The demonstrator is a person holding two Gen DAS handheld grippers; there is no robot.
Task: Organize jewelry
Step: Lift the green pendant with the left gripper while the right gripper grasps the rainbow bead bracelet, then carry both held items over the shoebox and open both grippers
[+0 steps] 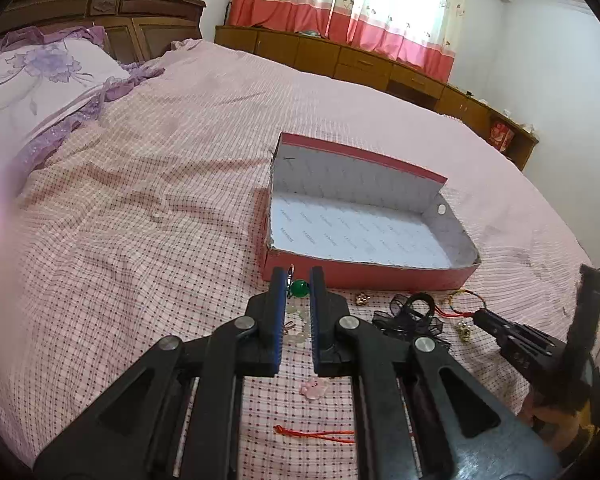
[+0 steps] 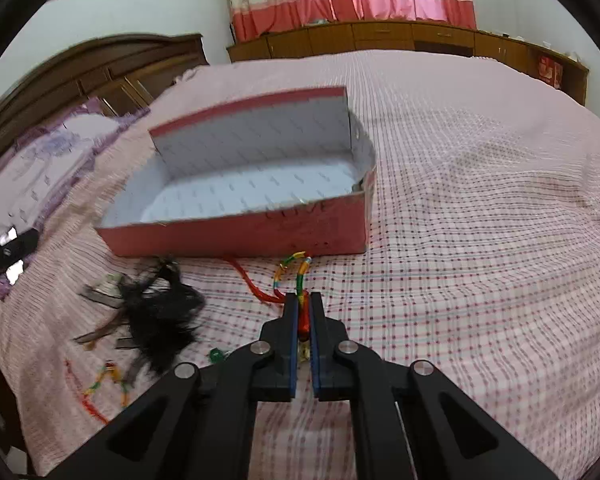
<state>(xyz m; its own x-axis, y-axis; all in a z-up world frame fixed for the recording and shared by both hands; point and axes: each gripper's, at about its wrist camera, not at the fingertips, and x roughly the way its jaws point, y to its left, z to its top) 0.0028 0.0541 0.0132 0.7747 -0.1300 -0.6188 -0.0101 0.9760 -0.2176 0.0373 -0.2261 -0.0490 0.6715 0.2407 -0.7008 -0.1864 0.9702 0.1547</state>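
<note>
Red cardboard box (image 1: 364, 278), open-topped with a white lining, lies on the checked bed (image 1: 140, 208) just ahead of both grippers; its lid flap stands upright along the far edge. Left gripper (image 1: 298, 280): the blue-padded jaws stand a narrow gap apart yet clamp a small trinket, its green bead (image 1: 299, 288) and metal clasp showing at the tips, just short of the box's near wall. Pale beads lie on the bed beneath the jaws, a pink charm (image 1: 312, 388) and a red cord (image 1: 316, 434) lie nearer the wrist. To the right of this gripper, a gold bell (image 1: 362, 299), a black ribbon tangle (image 1: 410, 316) and a red-and-gold bangle (image 1: 466, 302) lie in a row before the box.

Right gripper (image 2: 304, 300): the jaws are closed on the near end of the multicoloured bangle (image 2: 288, 268), whose loop extends forward from the tips and ends just short of the box (image 2: 260, 232). A red tail of cord runs off to the left of the tips. Left of this gripper the ribbon tangle (image 2: 160, 308) appears blurred; a second coloured cord (image 2: 104, 384) lies nearer the wrist on the same side.
</note>
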